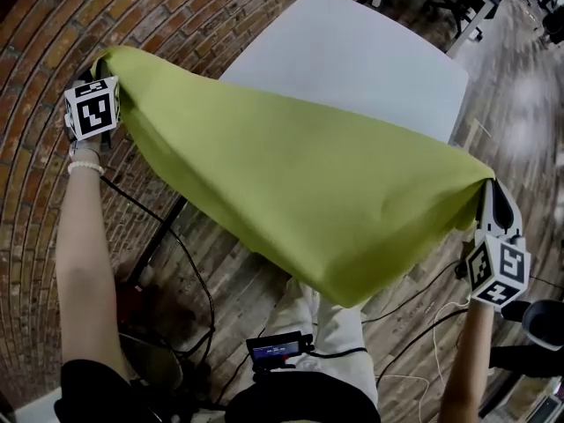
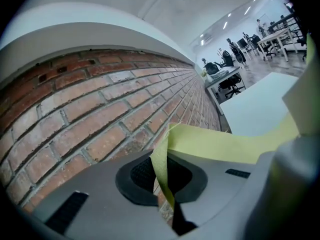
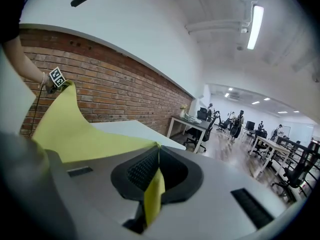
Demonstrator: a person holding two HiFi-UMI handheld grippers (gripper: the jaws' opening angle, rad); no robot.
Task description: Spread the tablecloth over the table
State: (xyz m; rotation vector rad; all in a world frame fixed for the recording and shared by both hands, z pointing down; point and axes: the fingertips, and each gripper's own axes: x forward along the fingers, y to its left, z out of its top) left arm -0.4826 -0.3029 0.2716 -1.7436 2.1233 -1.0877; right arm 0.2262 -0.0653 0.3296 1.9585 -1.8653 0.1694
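A yellow-green tablecloth [image 1: 308, 192] hangs stretched in the air between my two grippers, above the near edge of the white table [image 1: 352, 51]. My left gripper [image 1: 107, 60] is shut on one corner of the tablecloth [image 2: 162, 169] at the upper left. My right gripper [image 1: 492, 183] is shut on the opposite corner of the tablecloth [image 3: 154, 191] at the right. The cloth sags toward me in the middle and hides the table's near side. In the right gripper view the left gripper's marker cube [image 3: 57, 77] shows at the cloth's far end.
A brick wall [image 1: 53, 51] runs along the left of the table. Wood floor with cables [image 1: 423, 324] lies below me. In the right gripper view, office desks and chairs [image 3: 215, 121] stand beyond the table, with people far off.
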